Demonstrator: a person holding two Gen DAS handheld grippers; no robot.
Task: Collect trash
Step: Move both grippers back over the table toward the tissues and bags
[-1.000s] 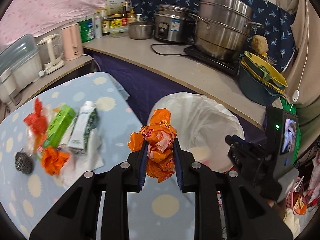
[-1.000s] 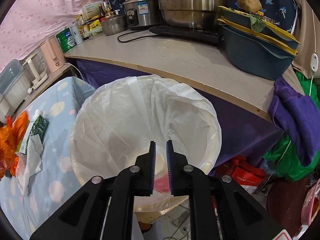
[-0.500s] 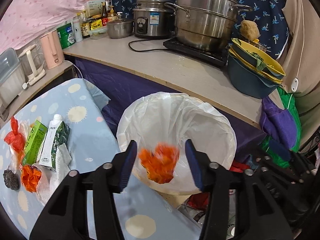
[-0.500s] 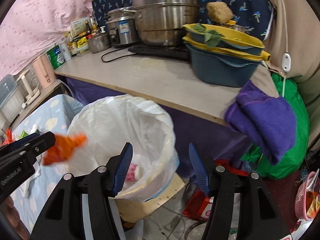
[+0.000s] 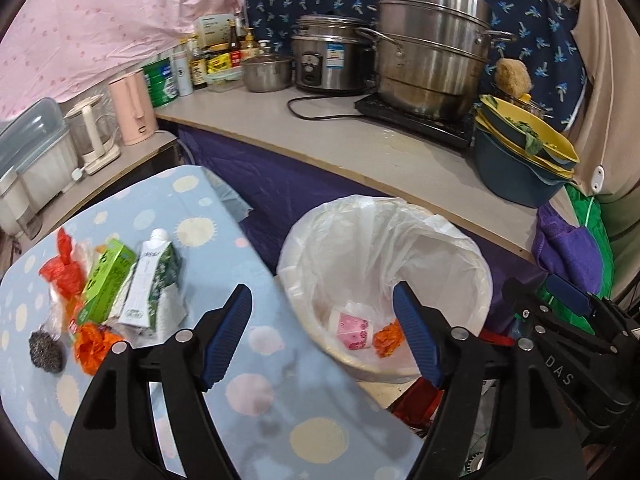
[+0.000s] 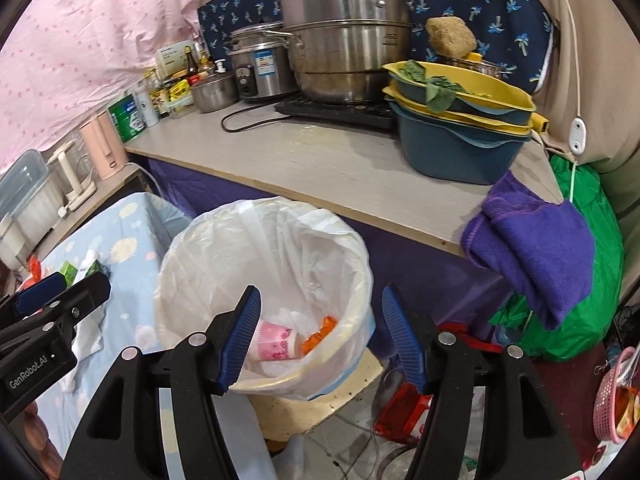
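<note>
Both grippers, left point(image 5: 322, 334) and right point(image 6: 320, 334), hang fingers wide over the bin point(image 5: 472, 264) holding an orange wrapper point(image 5: 387, 337).

Black plastic fingers point(image 5: 416, 340) with ribbed blue pads, silver screws, possibly "DAS" lettering.

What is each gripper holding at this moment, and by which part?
Nothing is held. The left gripper and the right gripper are both open and empty; the crumpled orange plastic wrapper lies inside the white-lined trash bin.
</note>
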